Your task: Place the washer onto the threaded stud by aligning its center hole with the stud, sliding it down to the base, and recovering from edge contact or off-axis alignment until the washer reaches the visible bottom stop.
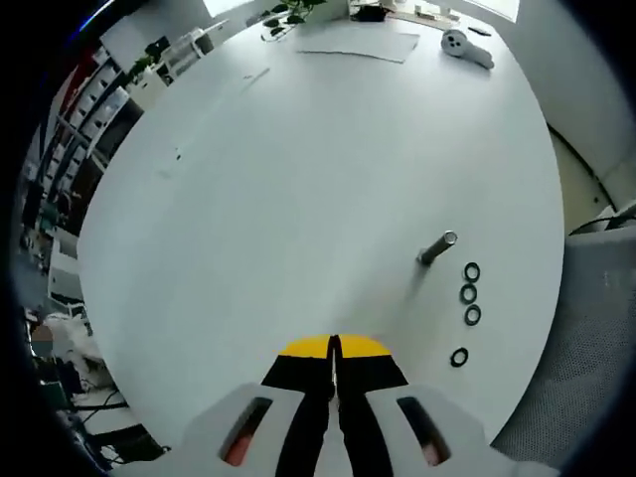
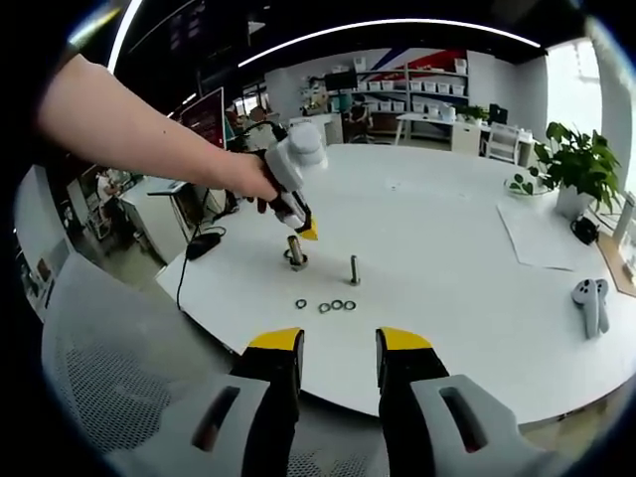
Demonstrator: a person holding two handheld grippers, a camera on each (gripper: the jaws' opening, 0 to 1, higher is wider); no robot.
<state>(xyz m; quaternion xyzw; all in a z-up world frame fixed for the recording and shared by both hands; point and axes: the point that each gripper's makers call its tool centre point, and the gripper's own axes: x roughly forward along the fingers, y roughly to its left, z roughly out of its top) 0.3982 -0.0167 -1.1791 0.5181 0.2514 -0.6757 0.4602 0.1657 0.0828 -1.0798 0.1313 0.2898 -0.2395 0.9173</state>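
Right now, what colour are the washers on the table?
Black washers, clearest in the left gripper view.

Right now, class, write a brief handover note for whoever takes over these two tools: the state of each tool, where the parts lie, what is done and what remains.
Left tool: shut, with no washer seen between its tips, held over the table.
Right tool: open and empty, back at the near table edge.
Stud: upright and bare.
Four washers: flat on the table in a loose row beside the stud.
Second post: stands close below the left tool's tip.
Done: no washer on the stud.
Left: pick up a washer, centre its hole on the stud, slide it to the base.
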